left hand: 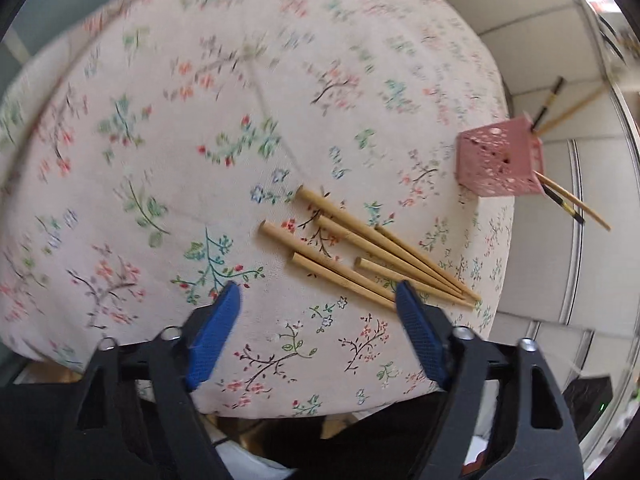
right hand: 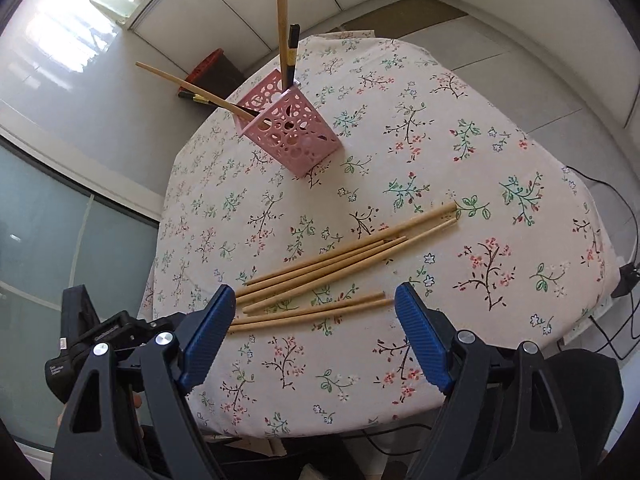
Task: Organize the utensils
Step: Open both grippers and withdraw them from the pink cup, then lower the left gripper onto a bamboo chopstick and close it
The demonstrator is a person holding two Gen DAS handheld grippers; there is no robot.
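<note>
While six loose tan wooden chopsticks [right hand: 344,264] lie lengthwise along the table's near edge, the right gripper [right hand: 316,308] hangs nearest, wide open, empty.

Round table under a floral tablecloth [right hand: 460,128], pale tiled floor [right hand: 472,28] around it. Frosted glass panels [right hand: 48,240] on one side, bright daylight glare up top. Black cables [right hand: 624,320] trail beside the table. White cabinet fronts [right hand: 224,4] behind.

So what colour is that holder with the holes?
Pink, the perforated holder; clearest in the right wrist view.
</note>
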